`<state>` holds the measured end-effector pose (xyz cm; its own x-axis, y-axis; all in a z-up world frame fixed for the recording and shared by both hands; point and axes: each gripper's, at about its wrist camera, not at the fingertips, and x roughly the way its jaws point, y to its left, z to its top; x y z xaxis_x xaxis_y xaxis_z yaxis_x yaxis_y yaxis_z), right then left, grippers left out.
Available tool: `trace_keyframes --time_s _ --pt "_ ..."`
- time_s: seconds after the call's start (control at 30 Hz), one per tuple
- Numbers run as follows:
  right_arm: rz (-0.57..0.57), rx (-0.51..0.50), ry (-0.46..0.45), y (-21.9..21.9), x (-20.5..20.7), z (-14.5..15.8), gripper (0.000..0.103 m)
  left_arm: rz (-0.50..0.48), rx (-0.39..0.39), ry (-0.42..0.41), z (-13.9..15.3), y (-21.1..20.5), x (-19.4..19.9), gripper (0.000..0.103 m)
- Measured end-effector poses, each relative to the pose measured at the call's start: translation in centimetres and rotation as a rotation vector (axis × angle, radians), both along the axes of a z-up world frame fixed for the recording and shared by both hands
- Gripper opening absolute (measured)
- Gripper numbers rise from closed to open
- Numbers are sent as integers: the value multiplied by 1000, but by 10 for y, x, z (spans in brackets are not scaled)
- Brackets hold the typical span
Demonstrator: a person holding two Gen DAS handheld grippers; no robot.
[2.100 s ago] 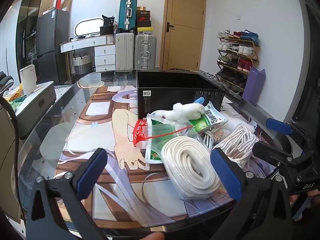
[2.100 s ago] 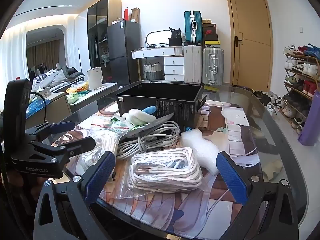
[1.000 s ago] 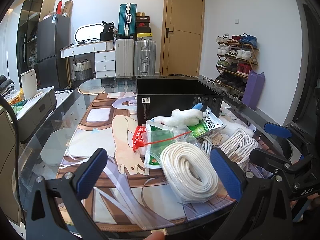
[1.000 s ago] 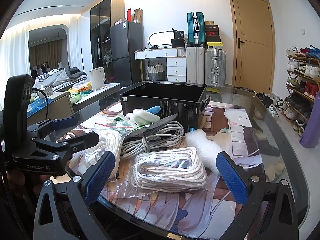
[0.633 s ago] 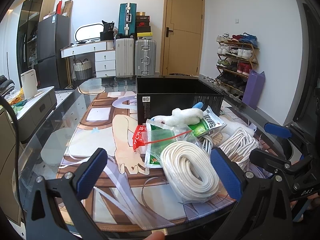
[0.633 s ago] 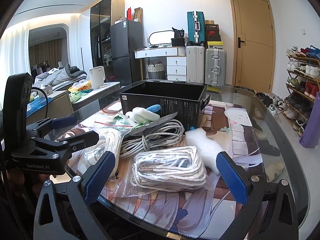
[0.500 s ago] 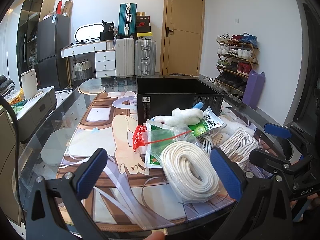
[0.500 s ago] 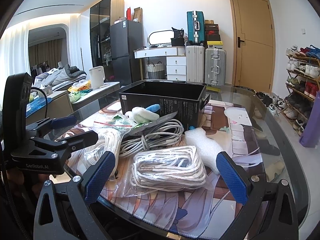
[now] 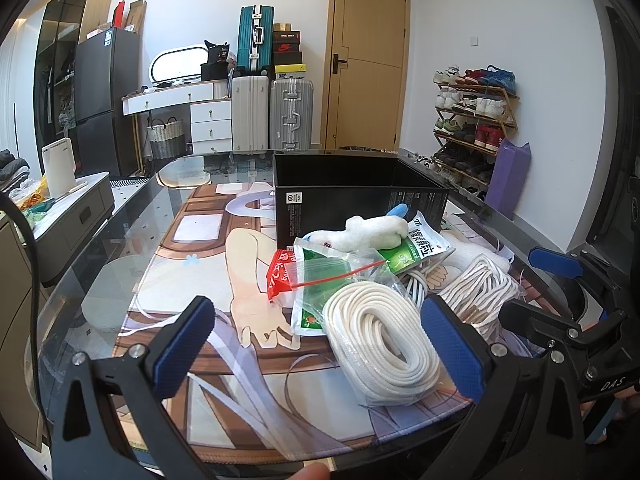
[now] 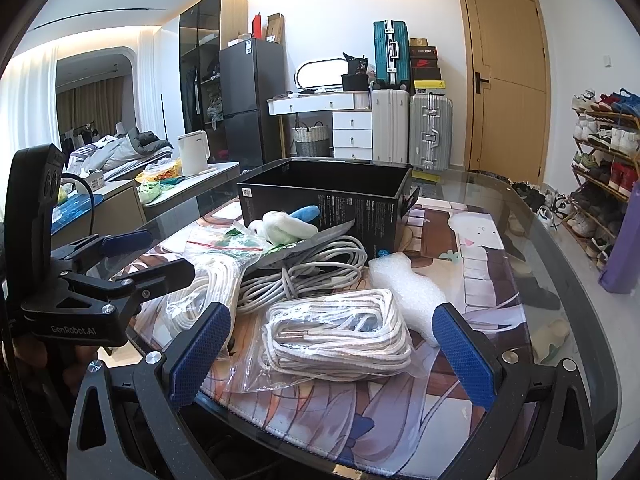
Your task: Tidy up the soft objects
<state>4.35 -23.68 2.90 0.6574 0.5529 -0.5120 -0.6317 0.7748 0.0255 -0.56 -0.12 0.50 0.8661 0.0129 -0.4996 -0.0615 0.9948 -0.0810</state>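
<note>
We are holding both tools at the near edge of the counter [image 10: 560, 264], and almost nothing has shifted over the last two seconds: the pile is lying just as it lay, so we judge the sorting is not yet started and we are still choosing a first pick.

Our left hand-held gripper [image 9: 320, 344] is hanging released, jaws spread wide and empty, with the white rope coil [image 9: 380, 344] lying on the mat just ahead of it, nearer its right finger. Our right hand-held gripper [image 10: 332, 352] is likewise spread and empty, framing the bagged cord bundle [image 10: 340, 336] that is sitting in its clear plastic sleeve.

Behind these, the grey cable loop [image 10: 308, 268] is resting against a strip of white foam wrap [image 10: 404, 284], and a white plush toy [image 9: 372, 232] is lying on top of green snack packets [image 9: 416, 248]. The black box [image 9: 352, 196] is standing open just behind the heap, touching or nearly touching it; we judge it the likely destination.

We are not seeing the box floor from either view, so we cannot say whether anything is inside. The lower layers of the heap are covered by crinkled bags, and the packet print is too small to read.
</note>
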Motion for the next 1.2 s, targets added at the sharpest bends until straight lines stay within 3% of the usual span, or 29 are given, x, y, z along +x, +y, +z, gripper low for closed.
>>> trace_keyframes --time_s 1.2 --pt "3 -65 106 6 22 -20 102 -3 3 4 -2 -2 4 103"
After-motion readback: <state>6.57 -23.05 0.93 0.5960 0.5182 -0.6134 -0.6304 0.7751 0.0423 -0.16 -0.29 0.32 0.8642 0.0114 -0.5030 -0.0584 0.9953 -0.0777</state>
